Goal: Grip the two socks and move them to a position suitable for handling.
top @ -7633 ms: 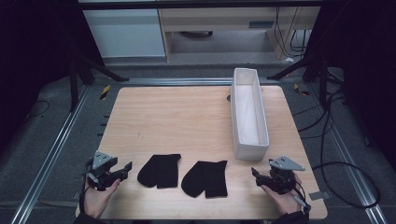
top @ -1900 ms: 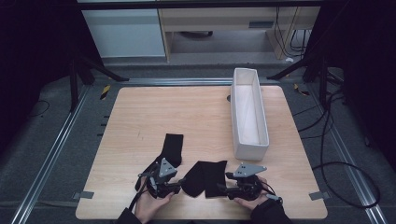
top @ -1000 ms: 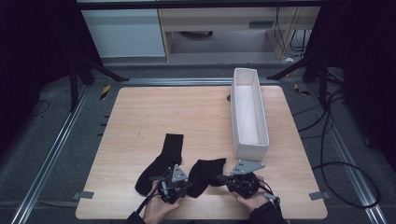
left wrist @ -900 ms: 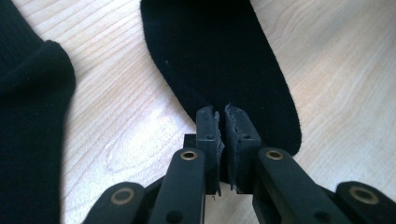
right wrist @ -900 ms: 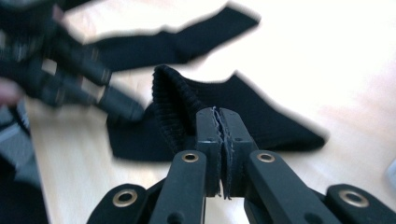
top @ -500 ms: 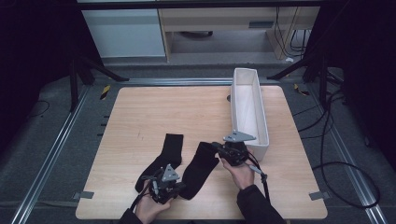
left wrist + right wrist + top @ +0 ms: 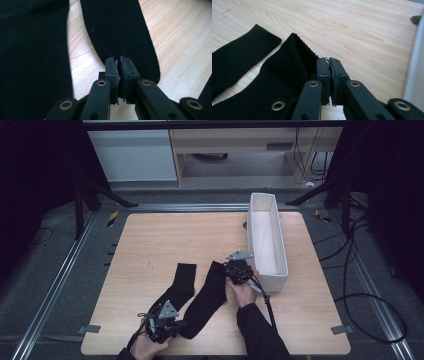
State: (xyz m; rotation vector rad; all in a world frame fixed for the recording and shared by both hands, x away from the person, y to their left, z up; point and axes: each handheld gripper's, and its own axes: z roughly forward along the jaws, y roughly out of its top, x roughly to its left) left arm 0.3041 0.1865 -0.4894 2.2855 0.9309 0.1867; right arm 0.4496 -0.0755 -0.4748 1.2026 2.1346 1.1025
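High view: the right sock (image 7: 207, 295) has changed shape. A second ago it lay bunched close to the front edge of the worktop (image 7: 150, 245). Now it runs out long and flat, from the front edge up towards the middle of the worktop. My right tool (image 7: 231, 270) has carried the cuff away from me, and it sits just beside the near end of the white tray (image 7: 280, 270) at the right edge. My left tool (image 7: 172, 324) has stayed low at the front edge with the toe end, so the sock is drawn out between my two hands.

Left gripper view: the left tool (image 7: 119, 65) is clamped on the edge of this sock, pads tight together on the fabric. The left sock (image 7: 182, 280) lies alongside, apart from it, already straightened, with its cuff pointing at the far edge.

Right gripper view: the right tool (image 7: 329, 65) has just been easing open a little. The pads look almost together, and the ribbed cuff stands up off the wood against them, so I judge that a thin edge of it is pinched there.

I take this to mean the stretch is done. Both socks lie long and side by side, and what remains is to let go and bring one sock over the other.
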